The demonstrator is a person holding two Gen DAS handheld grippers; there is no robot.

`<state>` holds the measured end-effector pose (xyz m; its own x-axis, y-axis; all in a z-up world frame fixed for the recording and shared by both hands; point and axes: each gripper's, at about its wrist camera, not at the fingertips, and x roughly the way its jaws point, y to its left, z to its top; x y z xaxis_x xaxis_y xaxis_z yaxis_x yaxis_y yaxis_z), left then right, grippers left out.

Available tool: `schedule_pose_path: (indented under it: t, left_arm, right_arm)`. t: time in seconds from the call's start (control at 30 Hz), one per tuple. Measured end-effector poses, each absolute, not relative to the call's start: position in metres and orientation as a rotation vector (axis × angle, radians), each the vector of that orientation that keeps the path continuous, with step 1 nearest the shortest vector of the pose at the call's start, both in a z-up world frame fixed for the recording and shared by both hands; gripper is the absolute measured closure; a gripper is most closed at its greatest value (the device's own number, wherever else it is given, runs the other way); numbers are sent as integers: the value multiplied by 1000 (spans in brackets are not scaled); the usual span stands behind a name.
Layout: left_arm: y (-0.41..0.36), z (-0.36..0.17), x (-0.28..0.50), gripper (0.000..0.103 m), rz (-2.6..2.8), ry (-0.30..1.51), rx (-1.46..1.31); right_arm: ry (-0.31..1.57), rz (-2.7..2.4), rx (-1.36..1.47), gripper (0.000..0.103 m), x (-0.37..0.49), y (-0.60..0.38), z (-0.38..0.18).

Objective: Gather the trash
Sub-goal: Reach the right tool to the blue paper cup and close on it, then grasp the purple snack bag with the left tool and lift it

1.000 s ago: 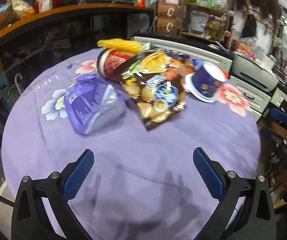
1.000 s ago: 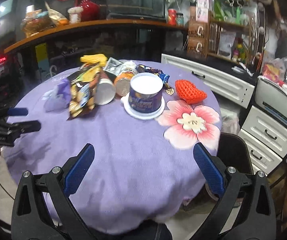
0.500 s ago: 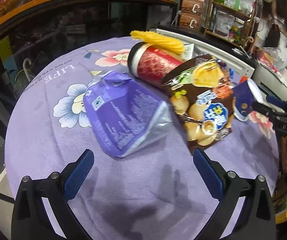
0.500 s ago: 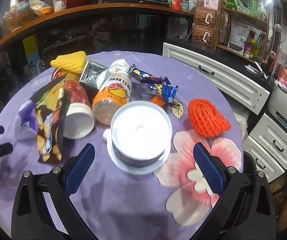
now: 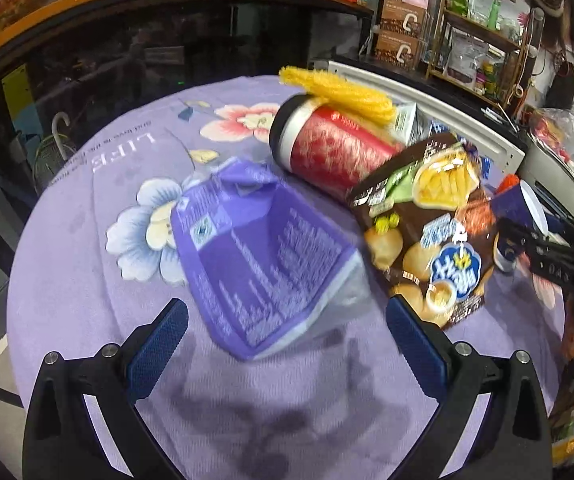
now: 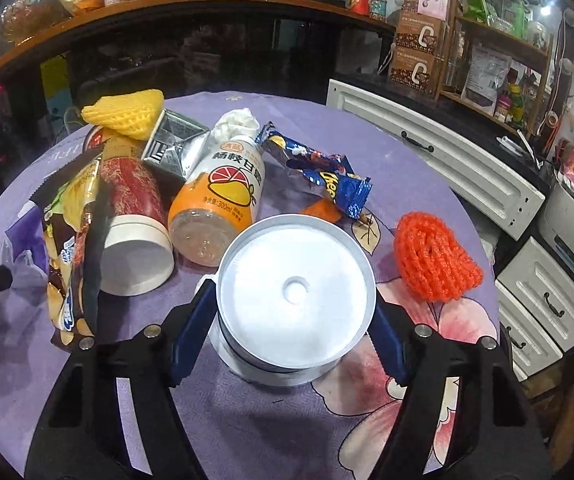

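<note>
Trash lies on a round table with a purple flowered cloth (image 5: 87,280). My left gripper (image 5: 287,340) is open, its near end of a purple pouch (image 5: 263,264) between the fingers. Beside it lie a brown snack bag (image 5: 427,232) and a red cup (image 5: 335,152) on its side. My right gripper (image 6: 287,320) has its blue pads against both sides of an upturned blue tub (image 6: 295,280) with a white bottom. Behind it lie an orange drink bottle (image 6: 219,196), a blue Cheetos wrapper (image 6: 323,168), an orange foam net (image 6: 435,264) and a yellow foam net (image 6: 127,112).
A silver carton (image 6: 175,144) lies among the trash. A dark counter with a wooden top (image 6: 167,8) stands behind the table. White drawers (image 6: 547,288) and shelves (image 6: 487,60) stand to the right. The right gripper's body (image 5: 559,260) shows at the left wrist view's right edge.
Both grippers moved forward to the trash. The left one reached the purple pouch. The right one came over the blue tub and narrowed onto its sides.
</note>
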<state>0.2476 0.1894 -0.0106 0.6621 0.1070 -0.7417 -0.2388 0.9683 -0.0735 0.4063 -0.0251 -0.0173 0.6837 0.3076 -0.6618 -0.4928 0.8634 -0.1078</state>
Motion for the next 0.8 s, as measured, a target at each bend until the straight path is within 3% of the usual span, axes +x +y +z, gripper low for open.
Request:
schedule_pose_path:
  t: [0.2, 0.37, 0.5, 0.67, 0.8]
  left_arm:
    - [185, -12, 266, 9, 283, 847, -144]
    - [189, -21, 271, 34, 292, 867, -156]
    - [191, -24, 265, 44, 277, 856, -172]
    - [193, -19, 252, 70, 258, 816, -168]
    - [199, -17, 240, 77, 242, 790, -182]
  right_arm:
    - [616, 456, -320, 32, 390, -24, -7]
    - [585, 474, -326, 32, 374, -28, 1]
    - [569, 492, -310, 32, 361, -34, 6]
    - [546, 502, -311, 32, 349, -37, 8]
    - [538, 516, -287, 32, 340, -43, 10]
